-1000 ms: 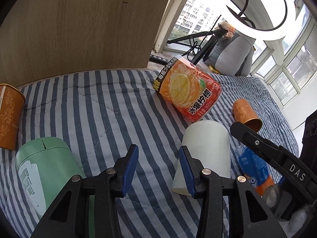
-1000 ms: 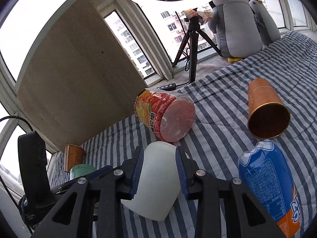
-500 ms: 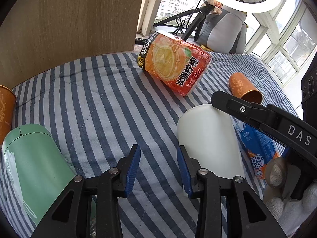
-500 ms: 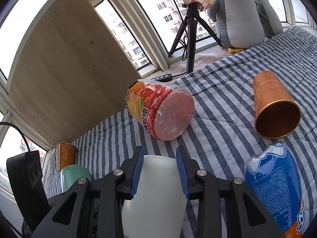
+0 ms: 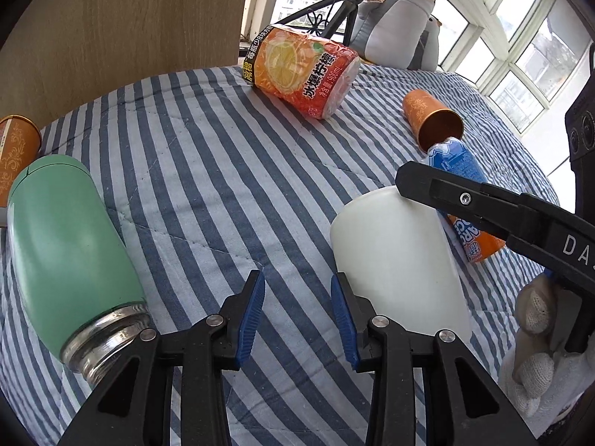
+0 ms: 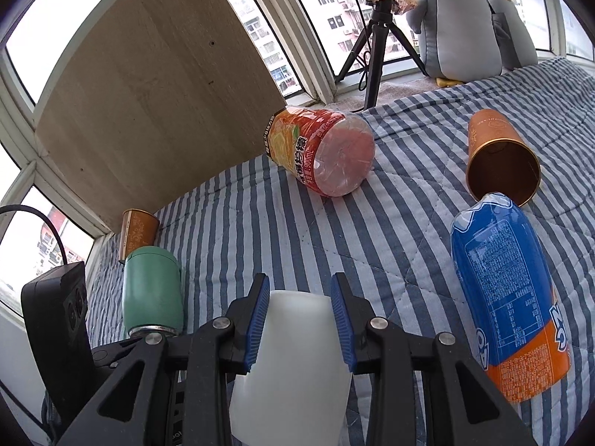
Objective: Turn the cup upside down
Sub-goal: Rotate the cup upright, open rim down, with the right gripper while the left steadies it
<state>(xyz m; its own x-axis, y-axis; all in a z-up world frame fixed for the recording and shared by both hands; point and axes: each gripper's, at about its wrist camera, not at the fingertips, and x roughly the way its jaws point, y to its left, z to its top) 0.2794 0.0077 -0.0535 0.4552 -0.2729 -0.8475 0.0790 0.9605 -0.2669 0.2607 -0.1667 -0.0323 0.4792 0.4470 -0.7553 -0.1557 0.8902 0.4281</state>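
A plain white cup (image 6: 293,356) sits between the blue pads of my right gripper (image 6: 300,319), which is shut on it. In the left wrist view the cup (image 5: 398,260) is bottom-up and tilted, its closed base toward the far side, with the right gripper's black finger (image 5: 483,204) across its upper right. My left gripper (image 5: 297,312) is open and empty, just left of the cup, above the striped cloth (image 5: 223,171).
A green flask (image 5: 70,252) lies at the left, an orange paper cup (image 5: 15,152) behind it. An orange drink bottle (image 5: 301,70), a copper cup (image 5: 435,119) and a blue-orange bottle (image 6: 509,301) lie on the cloth. A wooden board (image 6: 156,100) and tripod stand behind.
The white cup has come nearer and lower in my right gripper, tipping further bottom-up. My left gripper has drawn back; the flask's steel neck now shows.
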